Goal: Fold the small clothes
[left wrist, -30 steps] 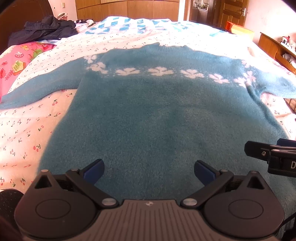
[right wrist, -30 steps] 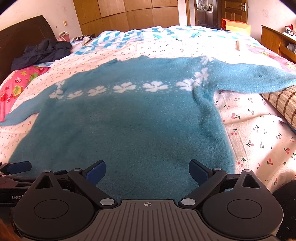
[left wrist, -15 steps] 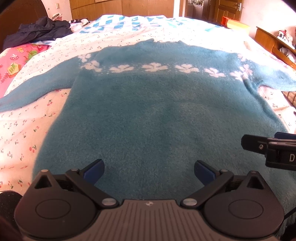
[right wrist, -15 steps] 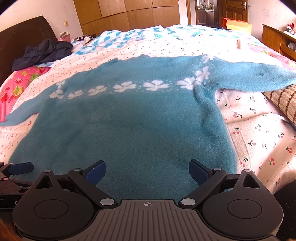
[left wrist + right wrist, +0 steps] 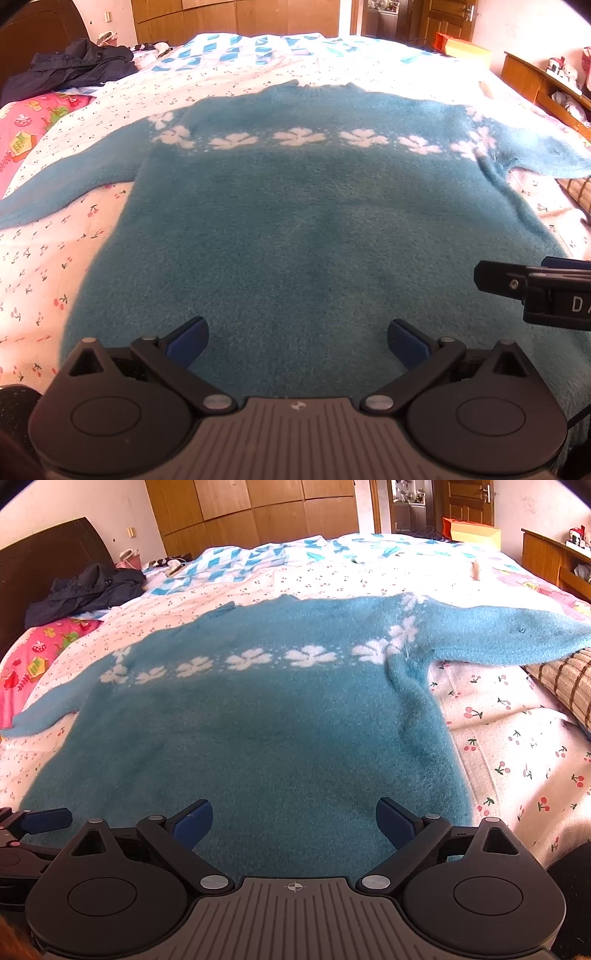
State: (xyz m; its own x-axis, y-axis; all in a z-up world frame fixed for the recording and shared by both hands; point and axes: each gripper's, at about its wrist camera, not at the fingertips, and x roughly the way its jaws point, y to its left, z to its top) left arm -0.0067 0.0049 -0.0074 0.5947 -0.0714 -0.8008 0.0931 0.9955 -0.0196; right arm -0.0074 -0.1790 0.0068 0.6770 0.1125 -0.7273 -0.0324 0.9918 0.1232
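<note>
A fuzzy blue sweater (image 5: 295, 229) with a row of white flowers lies flat on the bed, sleeves spread left and right, neck at the far side; it also shows in the right wrist view (image 5: 258, 731). My left gripper (image 5: 297, 341) is open and empty above the hem, left of middle. My right gripper (image 5: 294, 821) is open and empty above the hem near the right side. Each gripper's finger shows in the other's view: the right one (image 5: 532, 291) at the right edge, the left one (image 5: 33, 823) at the left edge.
The bed has a white cherry-print sheet (image 5: 517, 746). A dark jacket (image 5: 74, 70) lies at the far left by a pink pillow (image 5: 26, 129). A brown checked pillow (image 5: 561, 679) sits under the right sleeve. A wooden cabinet (image 5: 535, 77) stands at the right.
Both grippers have stayed open. The left view has tilted up and drifted a little, so more of the sweater's right sleeve shows. The sweater has not moved.
</note>
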